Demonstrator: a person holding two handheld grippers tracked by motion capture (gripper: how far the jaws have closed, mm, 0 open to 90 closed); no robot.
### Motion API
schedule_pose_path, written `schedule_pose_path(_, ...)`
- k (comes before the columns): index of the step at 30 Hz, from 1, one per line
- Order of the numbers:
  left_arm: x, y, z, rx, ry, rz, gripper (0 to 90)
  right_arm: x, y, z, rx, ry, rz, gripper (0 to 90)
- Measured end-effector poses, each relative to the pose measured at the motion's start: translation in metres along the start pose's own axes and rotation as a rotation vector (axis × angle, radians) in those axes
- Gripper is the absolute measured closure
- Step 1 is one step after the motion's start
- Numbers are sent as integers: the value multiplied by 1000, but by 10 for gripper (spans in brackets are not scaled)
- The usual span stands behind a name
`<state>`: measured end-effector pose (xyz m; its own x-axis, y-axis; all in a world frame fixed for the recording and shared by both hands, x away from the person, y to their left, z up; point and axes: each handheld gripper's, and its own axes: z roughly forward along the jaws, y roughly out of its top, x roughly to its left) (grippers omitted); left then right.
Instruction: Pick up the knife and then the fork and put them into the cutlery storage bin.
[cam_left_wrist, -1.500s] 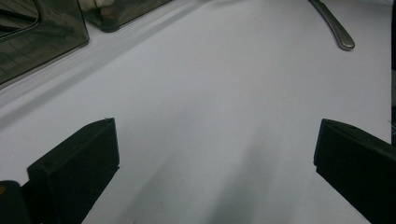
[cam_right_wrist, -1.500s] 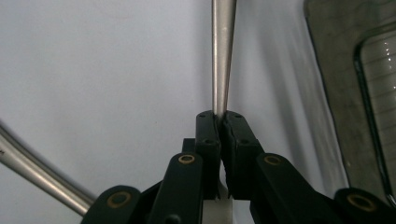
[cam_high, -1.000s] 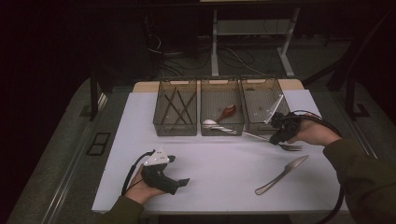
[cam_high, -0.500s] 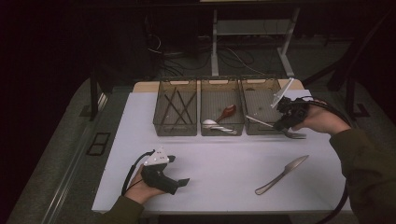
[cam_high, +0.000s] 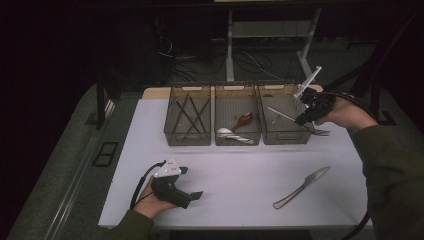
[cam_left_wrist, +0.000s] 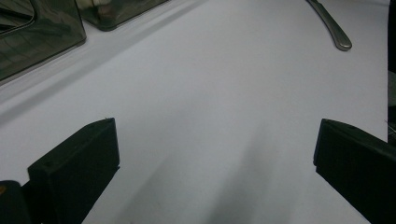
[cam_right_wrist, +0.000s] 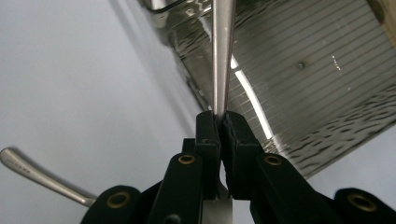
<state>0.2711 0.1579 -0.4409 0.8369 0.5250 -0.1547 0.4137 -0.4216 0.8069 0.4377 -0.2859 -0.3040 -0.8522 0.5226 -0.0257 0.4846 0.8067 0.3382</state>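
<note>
Three clear bins stand in a row at the back of the white table (cam_high: 240, 170). My right gripper (cam_high: 303, 119) (cam_right_wrist: 219, 122) hovers at the right bin's (cam_high: 285, 131) right rim, shut on a metal fork (cam_high: 280, 114). The fork's handle (cam_right_wrist: 222, 51) reaches out over that bin, and its tines stick out behind the gripper, past the bin's right side. A metal knife (cam_high: 302, 187) (cam_left_wrist: 332, 29) lies on the table at the front right. At the front left my left gripper (cam_high: 190, 183) (cam_left_wrist: 215, 154) rests on the table, open, with bare table between its jaws.
The left bin (cam_high: 188, 117) (cam_left_wrist: 37, 32) holds several dark chopsticks. In the middle bin (cam_high: 237, 120) lie a red spoon (cam_high: 243, 120) and a white spoon (cam_high: 225, 132). A utensil's metal handle (cam_right_wrist: 42, 175) shows low on the table in the right gripper view.
My right gripper has risen from the table beside the right bin and moved back with the fork, whose handle now hangs over that bin. The left gripper has not moved.
</note>
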Motion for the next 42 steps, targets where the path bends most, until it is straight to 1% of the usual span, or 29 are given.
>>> schedule_pose_path(4, 0, 0, 0, -1, -2, 2, 0, -8, 4, 0, 6, -18, 26, 843)
schedule_pose_path(6, 0, 0, 0, -3, -2, -1, 0, -12, 6, 1, 5, -22, 48, 843)
schedule_pose_path(12, 1, 0, 0, -3, -4, 1, 0, -24, 11, 6, 34, -74, 117, 843)
schedule_pose_path(14, 1, 0, -1, 4, -6, 10, 0, -28, 13, 8, 26, -85, 132, 843)
schedule_pose_path(15, 1, 0, 0, 4, -8, 10, 0, -30, 14, 9, 27, -86, 144, 843)
schedule_pose_path(16, 1, 0, 0, 6, -9, 13, 0, -32, 15, 10, 24, -92, 145, 843)
schedule_pose_path(17, 1, 0, 0, 4, -10, 11, 0, -34, 16, 12, 26, -93, 157, 843)
schedule_pose_path(20, 1, 0, 0, 4, -12, 9, 0, -39, 19, 16, 23, -94, 172, 843)
schedule_pose_path(21, 1, 0, 0, 5, -12, 10, 0, -40, 20, 17, 21, -95, 188, 843)
schedule_pose_path(23, 1, 0, 0, 1, -13, 7, 0, -43, 20, 20, 17, -98, 203, 843)
schedule_pose_path(25, 1, 0, 0, 1, -13, 8, 0, -46, 22, 25, 18, -106, 227, 843)
schedule_pose_path(30, 1, 0, 0, 3, -16, 11, 0, -52, 27, 36, 25, -115, 256, 843)
schedule_pose_path(34, 1, 1, 0, 3, -18, 13, 0, -54, 31, 48, 36, -109, 270, 842)
schedule_pose_path(38, 0, 0, 0, -3, -20, 5, 0, -57, 34, 62, 44, -102, 284, 842)
schedule_pose_path(42, 0, 0, 0, -4, -23, 6, 0, -59, 35, 74, 68, -99, 300, 842)
